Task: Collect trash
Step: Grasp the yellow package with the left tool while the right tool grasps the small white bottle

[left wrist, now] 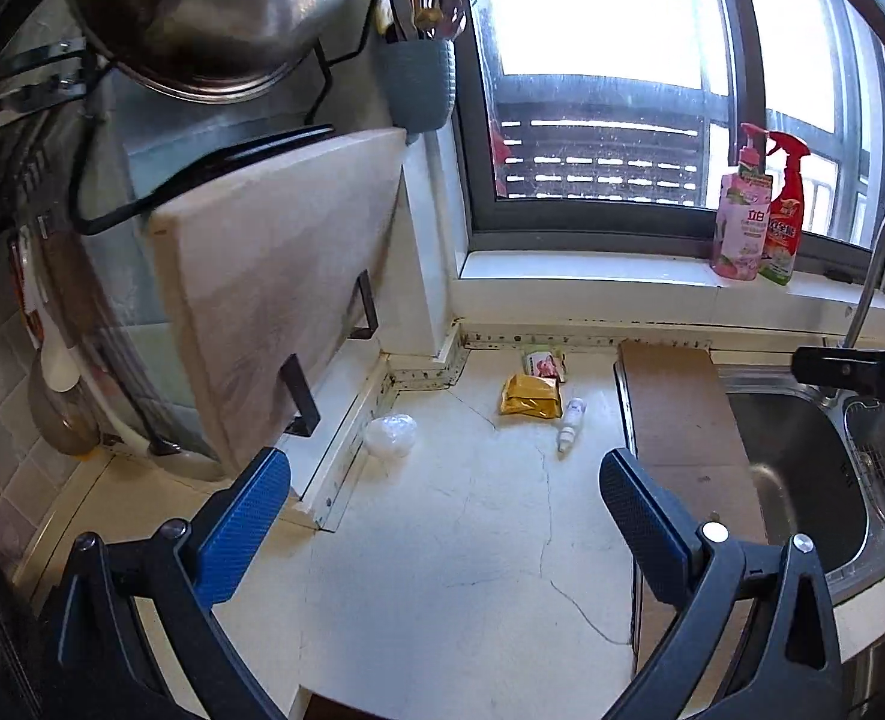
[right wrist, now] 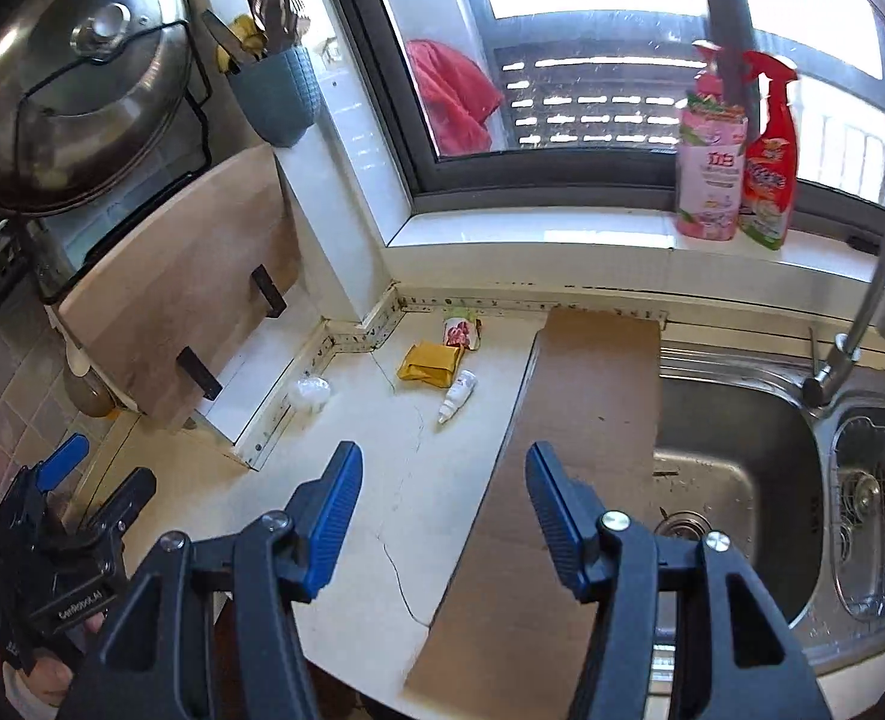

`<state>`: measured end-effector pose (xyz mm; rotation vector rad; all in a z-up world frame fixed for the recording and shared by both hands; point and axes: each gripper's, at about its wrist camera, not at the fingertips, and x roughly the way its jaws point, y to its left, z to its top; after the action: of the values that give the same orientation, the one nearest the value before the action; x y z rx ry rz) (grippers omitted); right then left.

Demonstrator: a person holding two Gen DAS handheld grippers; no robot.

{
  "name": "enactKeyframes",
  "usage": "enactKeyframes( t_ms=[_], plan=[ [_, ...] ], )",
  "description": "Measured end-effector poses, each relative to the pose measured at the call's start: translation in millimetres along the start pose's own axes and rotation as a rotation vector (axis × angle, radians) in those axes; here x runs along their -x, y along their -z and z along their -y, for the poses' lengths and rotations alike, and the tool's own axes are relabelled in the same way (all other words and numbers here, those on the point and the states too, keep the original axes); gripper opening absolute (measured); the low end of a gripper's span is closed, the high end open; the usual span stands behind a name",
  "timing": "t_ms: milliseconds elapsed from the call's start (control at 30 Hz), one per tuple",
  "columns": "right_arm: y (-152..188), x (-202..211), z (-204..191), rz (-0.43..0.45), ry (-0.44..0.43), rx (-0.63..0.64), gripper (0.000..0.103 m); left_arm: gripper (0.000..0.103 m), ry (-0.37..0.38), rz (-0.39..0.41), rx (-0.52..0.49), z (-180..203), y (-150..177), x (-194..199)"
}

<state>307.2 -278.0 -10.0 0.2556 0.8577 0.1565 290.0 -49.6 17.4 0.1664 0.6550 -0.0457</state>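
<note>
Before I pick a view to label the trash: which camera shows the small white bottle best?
The right wrist view: the small white bottle lies nearer and less stretched there, beside the yellow packet, its nozzle end visible. The left wrist view shows it too, unobstructed, but slightly smaller.

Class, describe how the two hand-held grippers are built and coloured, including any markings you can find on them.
Both the left gripper and the right gripper have dark navy-black plastic frames with triangular cut-outs and silver pivot bolts. Each carries two flat fingers faced with blue ribbed pads. In the right wrist view, the left gripper's body bears small white lettering, too small to read reliably. No cables or sleeves show.
</note>
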Motion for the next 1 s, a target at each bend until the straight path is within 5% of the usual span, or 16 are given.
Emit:
enactKeyframes(
  t_ms=[233, 500, 633, 800, 1000],
  plan=[
    [-48.2, -143.1, 21.9, -0.163, -0.023, -0.038, 0.057, 0.102, 0.008, -0.127, 0.036, 18.2, -31.6, -112.3],
    [-46.0, -278.6, 27.7, -0.336, -0.044, -0.091, 0.054, 0.102, -0.041, -0.273, 0.095, 11.7, -33.5, -229.8],
    [-38.4, -311.0, 16.7, -0.361, -0.001, -0.043, 0.054, 0.102, -0.055, -0.306, 0.092, 13.9, -30.1, -265.2],
    [-33.6, -328.7, 9.1, -0.369, 0.013, 0.022, 0.027, 0.102, -0.024, -0.327, 0.104, 16.0, -35.3, -297.8],
    [-34.4, -317.2, 35.2, -0.359, -0.078, -0.091, 0.025, 0.102, 0.078, -0.403, 0.179, 19.4, -39.2, -346.3]
  ],
)
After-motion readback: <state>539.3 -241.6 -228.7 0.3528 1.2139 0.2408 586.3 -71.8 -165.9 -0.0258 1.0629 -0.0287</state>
